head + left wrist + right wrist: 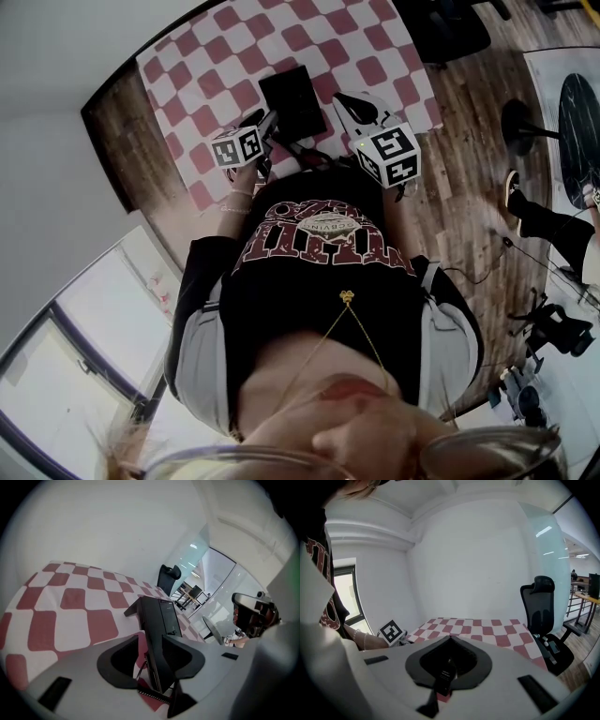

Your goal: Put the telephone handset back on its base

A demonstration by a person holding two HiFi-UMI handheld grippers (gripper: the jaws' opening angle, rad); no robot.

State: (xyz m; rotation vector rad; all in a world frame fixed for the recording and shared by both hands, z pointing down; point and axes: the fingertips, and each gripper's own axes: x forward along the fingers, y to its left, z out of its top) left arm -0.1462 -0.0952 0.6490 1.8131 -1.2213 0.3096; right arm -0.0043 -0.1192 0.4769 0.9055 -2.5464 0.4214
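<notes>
Cloth (pixel 216 66), checked, covering the table: any tool dragging across it could be pulling the phone along with it. Base (pixel 292 98), black, standing mid-cloth on a prop at its back. Nothing is bracing it, so a sideways nudge could be sliding or tipping it. Handset (pixel 154 644), black, lying along the base and running between the jaws of the left tongs. It is probably sitting in its cradle, though the dark view is not showing whether it is fully seated. A handset resting only half in could be rolling off at the first knock. Left tongs (pixel 152 660): jaws standing wide apart on either side of the handset and not pressing on it. Backing them out at a slant could be catching a jaw on the handset's edge and lifting it clear of the base. Right tongs (pixel 446 670): jaws lying together with nothing between them, hanging off to the right of the base. They are doing no steadying, so the base is taking any knock alone. Cord (pixel 151 694), coiled, showing just below the left jaws. A loop hooking on a jaw during withdrawal could be tugging the handset off.
</notes>
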